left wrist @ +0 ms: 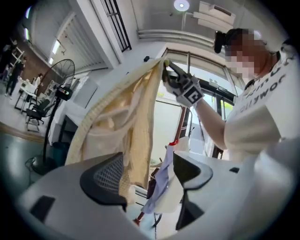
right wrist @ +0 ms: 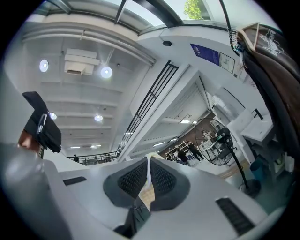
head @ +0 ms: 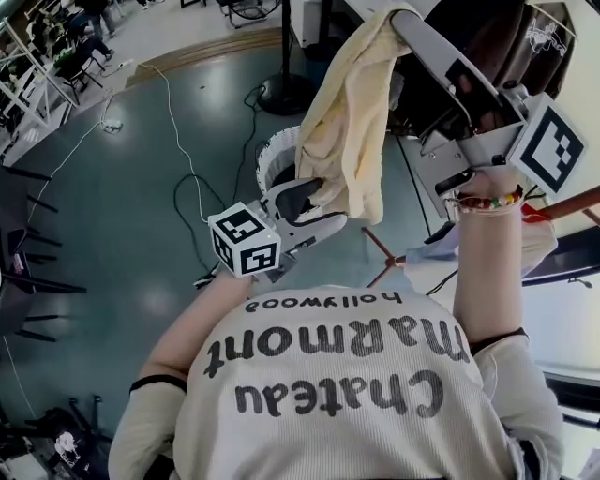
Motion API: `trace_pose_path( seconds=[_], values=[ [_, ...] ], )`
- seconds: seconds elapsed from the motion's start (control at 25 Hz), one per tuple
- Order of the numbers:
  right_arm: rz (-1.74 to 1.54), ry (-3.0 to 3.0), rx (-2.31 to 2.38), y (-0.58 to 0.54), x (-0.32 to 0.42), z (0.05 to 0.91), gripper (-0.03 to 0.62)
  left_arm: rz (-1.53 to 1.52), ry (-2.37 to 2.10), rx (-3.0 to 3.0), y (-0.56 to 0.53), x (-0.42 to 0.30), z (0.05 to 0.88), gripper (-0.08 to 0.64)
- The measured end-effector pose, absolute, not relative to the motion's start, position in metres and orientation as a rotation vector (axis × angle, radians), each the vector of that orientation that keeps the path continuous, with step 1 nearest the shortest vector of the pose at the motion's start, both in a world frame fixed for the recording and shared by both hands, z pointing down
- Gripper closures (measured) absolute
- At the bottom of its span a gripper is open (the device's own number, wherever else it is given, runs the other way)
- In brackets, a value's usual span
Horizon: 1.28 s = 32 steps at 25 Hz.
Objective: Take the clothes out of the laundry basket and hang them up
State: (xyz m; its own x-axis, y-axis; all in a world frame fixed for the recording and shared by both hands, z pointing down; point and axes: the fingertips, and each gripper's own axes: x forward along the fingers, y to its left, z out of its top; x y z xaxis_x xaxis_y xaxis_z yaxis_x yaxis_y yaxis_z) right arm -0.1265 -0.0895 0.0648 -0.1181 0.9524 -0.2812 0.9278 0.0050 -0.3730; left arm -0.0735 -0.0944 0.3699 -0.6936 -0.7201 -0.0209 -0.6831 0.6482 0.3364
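Big open hall on my feed, with a teal floor point(head: 122, 206) and a standing fan point(left wrist: 64, 91) well off to the left of the left claw. A dark garment point(head: 502, 42) hangs just to the right of the right claw. The white basket point(head: 272, 155) sits on the floor just past the left claw, partly hidden behind the cloth.

The cloth point(head: 352, 122) is pale yellow and drapes from the right claw's tip down to the left claw's jaws.

The right claw point(head: 405, 17) is up high and tilted a bit upward. It's clenched on the cloth's top edge. In its own view the pads point(right wrist: 133, 178) sit together with only a thin strip of fabric pinched between them.

The left claw point(head: 307, 199) is lower down and roughly level. It's released, jaws well apart and nothing gripped. The cloth's bottom edge hangs right at its left pad point(left wrist: 105, 176). I can't tell if it's actually brushing the pad or just hanging behind it. Beyond the gap there's a white and lilac garment point(left wrist: 161, 185) further off.
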Motion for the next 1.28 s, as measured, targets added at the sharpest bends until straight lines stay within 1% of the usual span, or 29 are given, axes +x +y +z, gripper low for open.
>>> trace_pose_path(
  seconds=[0.24, 0.4, 0.44, 0.48, 0.56, 0.6, 0.68, 0.8, 0.92, 1.0, 1.16, 1.28],
  values=[
    [0.741, -2.135, -2.071, -0.132, -0.106, 0.051, 0.56, -0.503, -2.764, 0.925, -0.146, -0.086, 0.401, 0.232],
    [0.751, -2.049, -2.113, -0.161, -0.077, 0.048, 0.56, -0.564, -2.775, 0.848, -0.181, -0.074, 0.393, 0.238],
    [0.747, -2.035, -2.118, -0.168, -0.071, 0.048, 0.56, -0.579, -2.774, 0.831, -0.186, -0.068, 0.391, 0.284],
    [0.747, -2.022, -2.124, -0.176, -0.067, 0.05, 0.56, -0.591, -2.777, 0.814, -0.189, -0.062, 0.392, 0.361],
    [0.757, -1.992, -2.145, -0.192, -0.057, 0.056, 0.56, -0.609, -2.797, 0.762, -0.191, -0.046, 0.397, 0.47],
    [0.764, -1.977, -2.156, -0.199, -0.051, 0.06, 0.56, -0.622, -2.809, 0.726, -0.19, -0.036, 0.4, 0.502],
    [0.778, -1.958, -2.166, -0.211, -0.041, 0.069, 0.56, -0.656, -2.827, 0.644, -0.188, -0.01, 0.407, 0.535],
    [0.826, -1.975, -2.124, -0.231, -0.022, 0.086, 0.56, -0.698, -2.841, 0.534, -0.185, 0.043, 0.419, 0.546],
    [0.888, -1.986, -2.077, -0.247, 0.02, 0.104, 0.56, -0.712, -2.855, 0.412, -0.171, 0.121, 0.421, 0.546],
    [0.914, -1.957, -2.048, -0.246, 0.03, 0.127, 0.56, -0.728, -2.857, 0.304, -0.154, 0.156, 0.426, 0.546],
    [0.903, -1.939, -1.979, -0.236, -0.015, 0.172, 0.56, -0.752, -2.881, 0.112, -0.098, 0.153, 0.427, 0.546],
    [0.888, -1.998, -1.901, -0.261, -0.014, 0.188, 0.56, -0.703, -2.927, 0.084, -0.082, 0.166, 0.407, 0.546]
  ],
)
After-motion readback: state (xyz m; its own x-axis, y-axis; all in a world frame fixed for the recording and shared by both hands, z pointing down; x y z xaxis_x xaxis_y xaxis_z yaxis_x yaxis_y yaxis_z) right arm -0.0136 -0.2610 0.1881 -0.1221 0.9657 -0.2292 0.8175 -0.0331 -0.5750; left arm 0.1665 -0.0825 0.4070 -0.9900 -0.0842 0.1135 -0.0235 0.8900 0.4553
